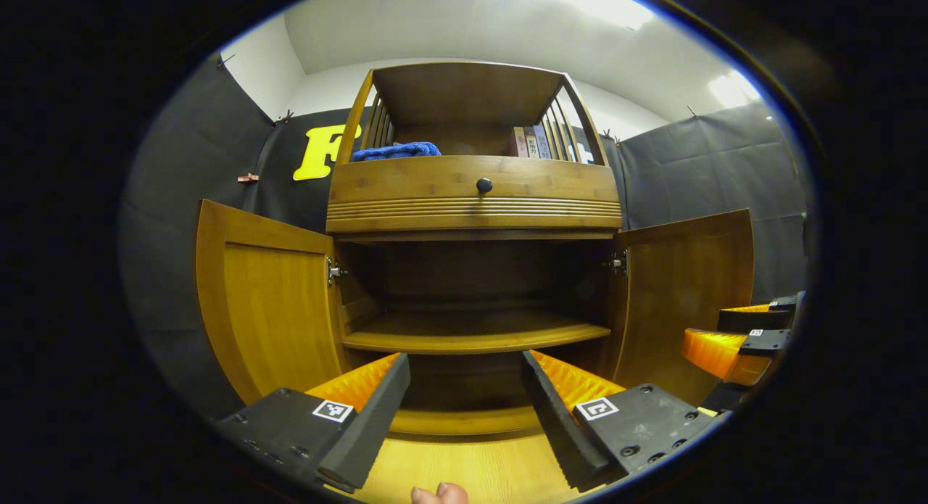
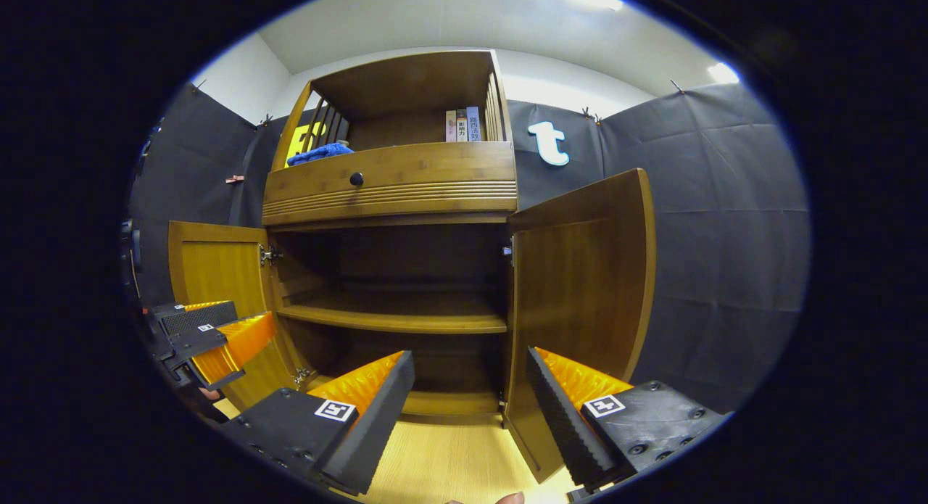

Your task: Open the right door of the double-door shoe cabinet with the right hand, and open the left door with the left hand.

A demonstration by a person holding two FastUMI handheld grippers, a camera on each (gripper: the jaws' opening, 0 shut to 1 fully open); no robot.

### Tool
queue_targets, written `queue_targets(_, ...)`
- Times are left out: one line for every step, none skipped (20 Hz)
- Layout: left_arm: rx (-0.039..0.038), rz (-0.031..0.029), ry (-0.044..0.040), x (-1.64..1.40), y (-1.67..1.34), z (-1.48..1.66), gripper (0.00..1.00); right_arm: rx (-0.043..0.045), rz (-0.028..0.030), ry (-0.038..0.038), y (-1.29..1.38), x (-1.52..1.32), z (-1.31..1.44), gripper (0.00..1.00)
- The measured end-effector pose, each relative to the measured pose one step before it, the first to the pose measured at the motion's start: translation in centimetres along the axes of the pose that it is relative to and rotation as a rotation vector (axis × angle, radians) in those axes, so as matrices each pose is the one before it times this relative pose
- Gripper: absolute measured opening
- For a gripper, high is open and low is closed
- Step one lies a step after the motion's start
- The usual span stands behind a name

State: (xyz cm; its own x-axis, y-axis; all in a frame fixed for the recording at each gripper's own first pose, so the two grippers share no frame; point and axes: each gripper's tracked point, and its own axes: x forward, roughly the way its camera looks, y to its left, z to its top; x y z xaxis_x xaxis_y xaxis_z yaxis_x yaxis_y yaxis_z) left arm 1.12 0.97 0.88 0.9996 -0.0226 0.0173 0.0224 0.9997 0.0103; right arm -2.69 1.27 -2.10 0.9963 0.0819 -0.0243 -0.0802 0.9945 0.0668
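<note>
both doors of the shoe cabinet (image 1: pixel 475 199) stand swung wide, and both grippers hang back from it with nothing in them.

the left door (image 1: pixel 264 297) and right door (image 1: pixel 685 286) flank a dark inside with one bare shelf (image 1: pixel 475 337). the left gripper (image 1: pixel 465 395) has its fingers spread apart; the right gripper (image 2: pixel 470 395) is spread too, just beside the right door's lower edge. above the drawer knob (image 1: pixel 483 186) lie a blue cloth (image 1: pixel 396 151) and some books (image 1: pixel 529 141).

Bright ceiling lights (image 1: pixel 732 89) wash the white ceiling and glare at the upper right in both views. The cabinet interior (image 1: pixel 471 279) lies in deep shadow, while the near floor (image 2: pixel 442 460) glows warm. Fisheye distortion bows straight edges; focus is sharp throughout.
</note>
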Motion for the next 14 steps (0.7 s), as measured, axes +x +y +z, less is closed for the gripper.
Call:
queue_targets(0.0008, -0.00257, 0.00232, 0.023, -0.03, -0.021, 0.96, -0.00153, -0.00045, 0.0001, -0.039, 0.025, -0.051, 0.98)
queue_targets(0.0018, -0.00276, -0.00212, 0.073, -0.02, -0.001, 0.96, -0.0011, -0.00112, -0.00027, 0.007, 0.098, 0.016, 0.98)
queue_targets(0.00212, -0.0021, -0.00084, 0.071, -0.038, 0.028, 0.96, -0.00124, 0.00029, -0.00005, 0.046, 0.053, -0.009, 0.98)
queue_targets(0.00091, -0.00137, 0.00132, 0.02, 0.003, -0.088, 0.96, -0.00127, 0.0003, 0.00272, 0.031, 0.046, -0.084, 0.96)
queue_targets(0.00094, -0.00098, 0.00177, -0.029, 0.008, -0.061, 0.96, 0.00033, 0.00182, 0.00187, 0.047, 0.089, -0.069, 0.98)
queue_targets(-0.00037, -0.00108, 0.0017, 0.039, -0.085, 0.011, 0.96, 0.0001, 0.00072, 0.00028, 0.068, 0.025, 0.008, 0.98)
queue_targets(-0.00063, -0.00051, -0.0004, 0.037, 0.02, 0.021, 0.96, -0.00087, 0.00154, -0.00129, 0.021, -0.019, 0.073, 0.98)
queue_targets(0.00016, -0.00211, 0.00045, 0.05, -0.061, -0.064, 0.96, -0.00138, 0.00062, -0.00111, 0.029, 0.035, 0.019, 0.98)
queue_targets(0.00073, -0.00092, 0.00227, 0.032, 0.027, -0.073, 0.95, 0.00006, 0.00132, 0.00066, 0.066, 0.098, -0.034, 0.98)
queue_targets(0.00175, 0.0006, 0.00144, 0.015, 0.033, -0.039, 0.96, 0.00155, 0.00222, 0.00146, 0.091, 0.076, -0.049, 1.0)
queue_targets(0.0016, -0.00013, 0.00131, -0.027, -0.015, 0.023, 0.96, -0.00034, 0.00036, 0.00183, -0.031, 0.043, -0.095, 0.98)
queue_targets(0.00144, 0.00056, 0.00017, -0.007, -0.007, -0.011, 0.96, -0.00161, 0.00007, 0.00048, 0.006, -0.002, -0.012, 0.98)
queue_targets(0.00143, 0.00189, -0.00612, -0.028, 0.036, 0.16, 0.96, -0.00118, -0.00031, 0.00063, -0.013, -0.06, -0.067, 0.98)
queue_targets(-0.00106, -0.00236, -0.0048, -0.056, -0.012, 0.1, 0.96, -0.00042, -0.00046, -0.00076, -0.003, -0.068, 0.045, 0.98)
